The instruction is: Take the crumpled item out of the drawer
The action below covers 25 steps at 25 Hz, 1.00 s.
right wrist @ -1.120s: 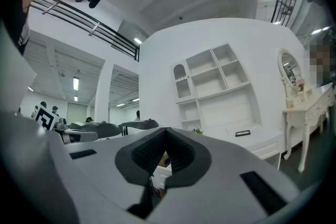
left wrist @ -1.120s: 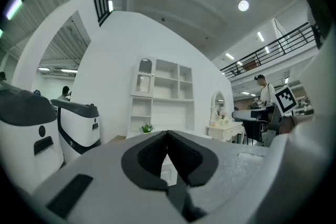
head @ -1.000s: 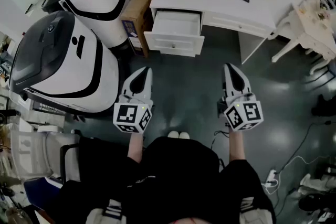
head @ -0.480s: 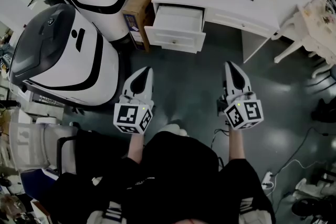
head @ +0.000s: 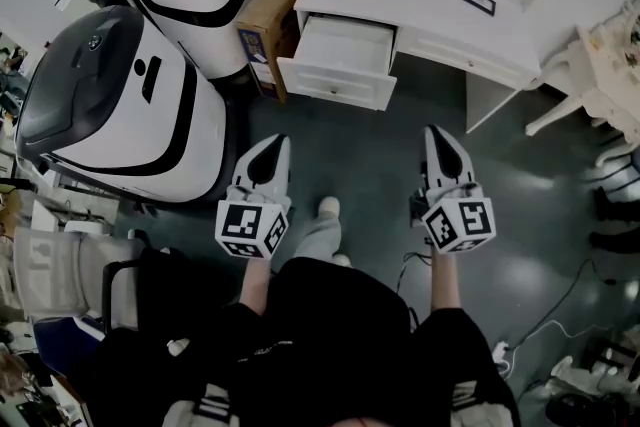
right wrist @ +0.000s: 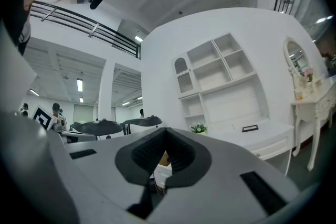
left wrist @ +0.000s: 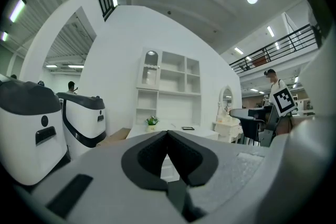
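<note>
Two grippers, both empty | my left gripper: jaws pressed together | my right gripper: likewise, level | open drawer of the white desk well ahead, between them, slightly nearer left | crumpled item: cannot make it out inside from here

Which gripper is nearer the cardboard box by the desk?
Left. The left gripper hangs short of the cardboard box; the right gripper is far off to its right.

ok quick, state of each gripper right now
Left gripper: closed, holding nothing.
Right gripper: closed, holding nothing.
</note>
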### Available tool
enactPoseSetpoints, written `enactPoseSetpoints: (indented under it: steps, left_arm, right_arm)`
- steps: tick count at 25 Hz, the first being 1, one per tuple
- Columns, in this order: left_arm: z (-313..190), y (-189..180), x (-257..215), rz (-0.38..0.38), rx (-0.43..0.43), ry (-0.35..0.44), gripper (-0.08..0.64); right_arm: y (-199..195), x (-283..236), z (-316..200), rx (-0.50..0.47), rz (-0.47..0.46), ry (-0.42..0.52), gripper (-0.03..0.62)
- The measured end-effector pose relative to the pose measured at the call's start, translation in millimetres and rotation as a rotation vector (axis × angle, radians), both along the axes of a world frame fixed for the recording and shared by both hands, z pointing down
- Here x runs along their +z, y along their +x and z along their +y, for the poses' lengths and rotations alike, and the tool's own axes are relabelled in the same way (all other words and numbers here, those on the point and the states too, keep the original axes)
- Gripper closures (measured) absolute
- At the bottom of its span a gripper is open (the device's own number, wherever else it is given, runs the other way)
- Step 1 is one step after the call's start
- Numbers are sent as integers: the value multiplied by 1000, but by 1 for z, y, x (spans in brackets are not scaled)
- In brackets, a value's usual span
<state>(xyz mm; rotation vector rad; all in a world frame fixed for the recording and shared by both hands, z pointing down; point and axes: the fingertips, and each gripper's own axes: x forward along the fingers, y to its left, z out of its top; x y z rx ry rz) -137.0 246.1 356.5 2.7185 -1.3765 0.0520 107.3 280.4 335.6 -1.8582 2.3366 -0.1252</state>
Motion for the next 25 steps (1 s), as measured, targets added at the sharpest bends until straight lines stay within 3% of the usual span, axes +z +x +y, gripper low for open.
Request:
enactPoseSetpoints:
  steps: [18, 25]
  left_arm:
    - [-176, 34, 7, 15, 46, -25, 561]
    - [-222, 36, 20, 27, 59, -51, 561]
  right_arm:
    - [22, 19, -165, 24, -9, -58, 601]
    - [17, 31, -211, 25, 1, -85, 601]
